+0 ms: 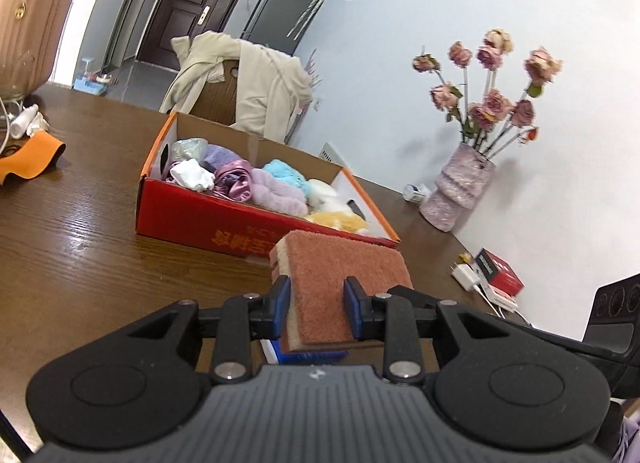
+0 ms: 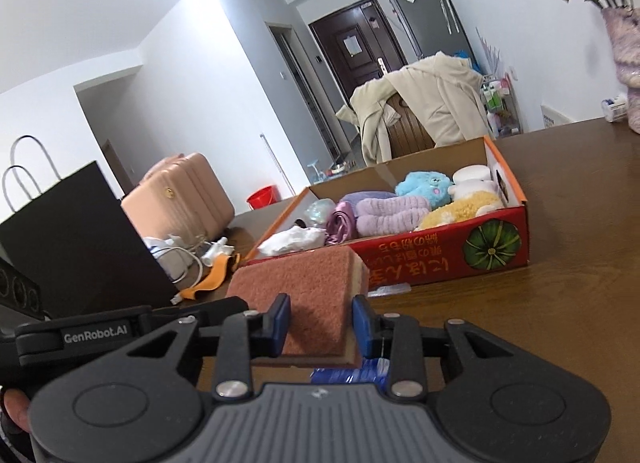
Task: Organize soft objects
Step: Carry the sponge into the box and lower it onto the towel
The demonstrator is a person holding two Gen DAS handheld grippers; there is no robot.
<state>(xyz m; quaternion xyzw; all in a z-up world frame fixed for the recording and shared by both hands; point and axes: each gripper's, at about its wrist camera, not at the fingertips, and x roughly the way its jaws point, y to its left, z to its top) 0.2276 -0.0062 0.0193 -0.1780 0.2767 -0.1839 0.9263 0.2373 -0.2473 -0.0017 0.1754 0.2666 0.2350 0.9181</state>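
Left wrist view: the left hand-held gripper (image 1: 316,309) has its blue pads pressed on the near end of a sponge (image 1: 340,275) — rust-red scouring face up, yellow foam below. The jaws stand partly closed around it, and the sponge appears clear of the desk (image 1: 80,223). Straight ahead of the fingertips, near but not touching, sits the red cardboard box (image 1: 224,219), already holding a white cloth, purple satin, lilac and blue plush pieces and a yellow one. A vase of dried roses (image 1: 460,187) stands well off to the right.

Right wrist view: the right hand-held gripper (image 2: 322,323) likewise pinches a second sponge (image 2: 304,295), jaws partly closed on its sides, its far end pointing at the box (image 2: 440,259) just ahead and slightly right. A black paper bag (image 2: 80,239) stands to the left.

Step in hand, as judged: carry phase — both sponges grasped and raised, not yet over the box. Next move calls for lifting each sponge over the near wall, finding a free gap among the soft items, then releasing.
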